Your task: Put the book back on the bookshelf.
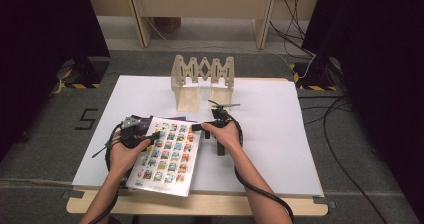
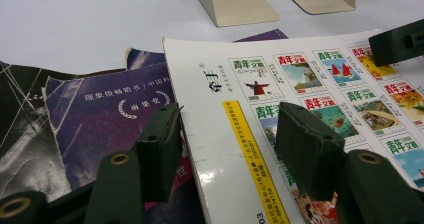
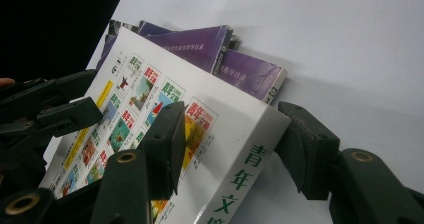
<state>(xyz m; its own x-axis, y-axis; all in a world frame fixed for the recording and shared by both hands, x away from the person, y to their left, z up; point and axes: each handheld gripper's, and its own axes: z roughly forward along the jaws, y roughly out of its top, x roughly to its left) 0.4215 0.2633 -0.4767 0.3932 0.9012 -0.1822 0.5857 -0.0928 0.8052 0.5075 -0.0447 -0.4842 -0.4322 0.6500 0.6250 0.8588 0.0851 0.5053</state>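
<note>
A thick white book (image 1: 167, 154) with a grid of small pictures on its cover lies aslant on a pile of purple books (image 1: 142, 120) at the front left of the white sheet. My left gripper (image 1: 152, 134) stands open astride the book's left edge (image 2: 220, 109), with one jaw over the purple covers (image 2: 110, 109) and the other over the white cover. My right gripper (image 1: 200, 127) is open around the far right corner of the book (image 3: 225, 134). One of its jaws is above the cover and the other is beside the green-lettered spine. The left gripper (image 3: 65, 114) is seen across the cover.
A folding wooden book stand (image 1: 202, 79) is at the back middle of the white sheet (image 1: 280, 134), its cream dividers (image 2: 235, 4) just beyond the books. The white book's near corner overhangs the sheet's front edge. Cables and dark curtains flank the table.
</note>
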